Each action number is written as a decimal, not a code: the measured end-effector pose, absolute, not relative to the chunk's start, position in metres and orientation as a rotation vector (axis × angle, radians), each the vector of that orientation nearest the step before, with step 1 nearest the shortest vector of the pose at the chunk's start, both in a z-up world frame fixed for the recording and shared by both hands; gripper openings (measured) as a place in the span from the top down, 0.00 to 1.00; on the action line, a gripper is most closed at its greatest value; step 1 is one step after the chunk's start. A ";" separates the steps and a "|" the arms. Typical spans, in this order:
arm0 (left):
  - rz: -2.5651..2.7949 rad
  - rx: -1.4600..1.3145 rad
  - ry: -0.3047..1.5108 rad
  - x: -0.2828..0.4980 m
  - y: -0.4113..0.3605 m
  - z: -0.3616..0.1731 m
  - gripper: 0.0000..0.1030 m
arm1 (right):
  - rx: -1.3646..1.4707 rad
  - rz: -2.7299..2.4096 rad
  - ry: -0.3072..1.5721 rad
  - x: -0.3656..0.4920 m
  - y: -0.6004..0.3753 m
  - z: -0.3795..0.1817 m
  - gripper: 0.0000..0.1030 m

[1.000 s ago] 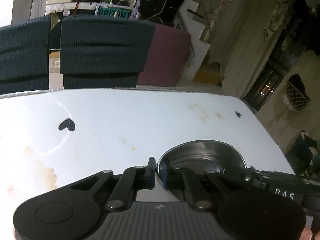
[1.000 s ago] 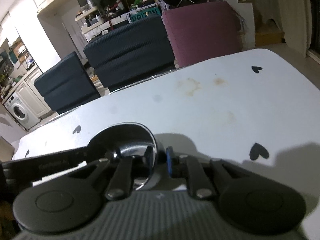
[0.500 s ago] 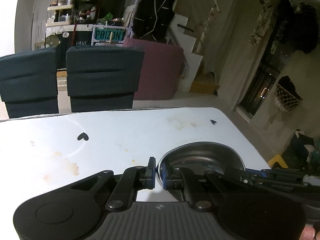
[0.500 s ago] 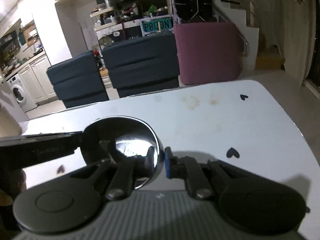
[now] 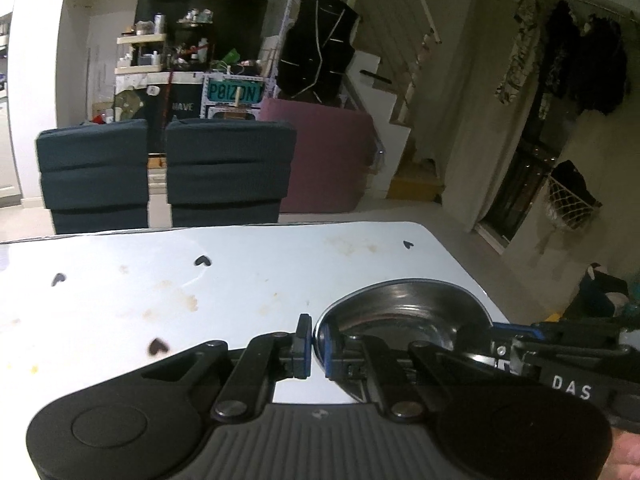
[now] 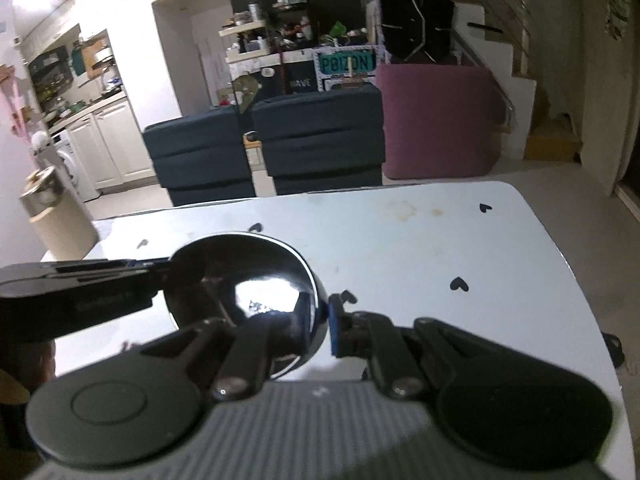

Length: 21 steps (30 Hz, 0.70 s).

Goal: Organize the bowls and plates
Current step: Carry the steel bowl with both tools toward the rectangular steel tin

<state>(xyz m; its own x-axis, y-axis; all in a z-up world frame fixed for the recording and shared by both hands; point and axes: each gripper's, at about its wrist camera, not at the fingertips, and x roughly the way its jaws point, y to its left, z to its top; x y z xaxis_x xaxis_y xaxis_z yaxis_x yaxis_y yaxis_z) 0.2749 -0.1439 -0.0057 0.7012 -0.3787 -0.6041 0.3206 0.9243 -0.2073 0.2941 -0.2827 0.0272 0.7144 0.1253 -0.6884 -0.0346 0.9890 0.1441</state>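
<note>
Both grippers, left (image 5: 313, 346) and right (image 6: 323, 326), pinch the steel bowl (image 5: 404, 312) by opposite rims above the bare, stained table (image 5: 240, 280); chairs (image 5: 228, 168) stand beyond.

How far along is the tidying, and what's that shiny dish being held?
Done: nothing looks put away or stacked in either view. In hand: a steel bowl, gripped on opposite sides of its rim by the left gripper and the right gripper, above the white table. Left: setting it down with other dishes; no plates or stacking spot are in view.
</note>
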 end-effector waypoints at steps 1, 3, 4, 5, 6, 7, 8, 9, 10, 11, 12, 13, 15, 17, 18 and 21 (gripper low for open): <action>-0.382 -0.084 0.692 0.268 -0.142 -0.003 0.95 | 0.120 0.094 0.766 0.289 -0.281 0.031 0.90; -0.370 -0.076 0.692 0.254 -0.140 0.003 0.95 | 0.111 0.106 0.761 0.278 -0.275 0.038 0.90; -0.364 -0.071 0.691 0.249 -0.138 0.006 0.95 | 0.109 0.112 0.761 0.273 -0.274 0.040 0.90; -0.359 -0.064 0.691 0.243 -0.137 0.008 0.95 | 0.110 0.117 0.763 0.269 -0.272 0.042 0.91; -0.356 -0.056 0.691 0.239 -0.136 0.010 0.95 | 0.111 0.123 0.765 0.263 -0.270 0.044 0.91; -0.353 -0.047 0.693 0.234 -0.135 0.012 0.95 | 0.111 0.129 0.767 0.259 -0.269 0.046 0.91; -0.351 -0.042 0.696 0.230 -0.134 0.014 0.95 | 0.108 0.134 0.770 0.255 -0.267 0.047 0.92; -0.353 -0.039 0.702 0.228 -0.133 0.014 0.95 | 0.104 0.137 0.772 0.252 -0.266 0.048 0.92; -0.359 -0.039 0.709 0.226 -0.132 0.013 0.95 | 0.103 0.139 0.775 0.249 -0.264 0.048 0.92; -0.364 -0.040 0.717 0.226 -0.131 0.011 0.95 | 0.101 0.138 0.779 0.245 -0.262 0.048 0.92; -0.373 -0.046 0.729 0.226 -0.130 0.007 0.95 | 0.101 0.135 0.784 0.242 -0.262 0.048 0.92; -0.381 -0.051 0.742 0.227 -0.129 0.003 0.95 | 0.103 0.131 0.790 0.240 -0.261 0.046 0.92; -0.402 -0.053 0.765 0.229 -0.130 -0.005 0.95 | 0.112 0.121 0.815 0.237 -0.261 0.041 0.92; -0.424 -0.049 0.774 0.230 -0.131 -0.014 0.94 | 0.112 0.103 0.842 0.236 -0.260 0.034 0.93; -0.436 -0.047 0.778 0.232 -0.132 -0.018 0.94 | 0.106 0.093 0.850 0.235 -0.260 0.031 0.93; -0.465 -0.051 0.794 0.240 -0.137 -0.036 0.94 | 0.094 0.057 0.885 0.234 -0.259 0.015 0.93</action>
